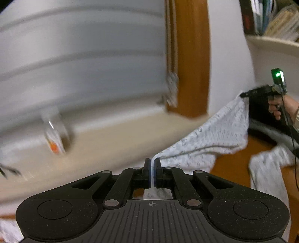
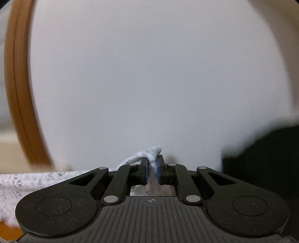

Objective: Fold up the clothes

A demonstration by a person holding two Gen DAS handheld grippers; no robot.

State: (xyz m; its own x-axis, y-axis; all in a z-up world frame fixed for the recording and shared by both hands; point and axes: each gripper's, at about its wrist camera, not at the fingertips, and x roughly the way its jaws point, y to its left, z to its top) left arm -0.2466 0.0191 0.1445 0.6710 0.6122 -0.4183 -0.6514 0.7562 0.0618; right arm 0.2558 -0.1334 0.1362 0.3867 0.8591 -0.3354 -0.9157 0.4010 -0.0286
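A: What's around the cloth point(image 1: 209, 134)?
B: A blurred jar point(image 1: 56, 134), wood frame point(image 1: 192, 56), books point(image 1: 276, 16) — nothing blocks it. It hangs between the left gripper point(image 1: 152, 164) and right gripper point(image 2: 152, 164), both clamped on it.
A: The right view?
B: Only white wall point(image 2: 149, 74); the left shows the hand point(image 1: 280, 108).

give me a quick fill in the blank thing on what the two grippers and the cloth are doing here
1. The left gripper is shut on the white printed ____.
2. The right gripper also pinches the garment, so it hangs ____ the two grippers.
3. In the left wrist view, a small ____ light glows on top of the right gripper.
4. Behind the garment stands a brown ____ frame.

Missing words: garment; between; green; wooden
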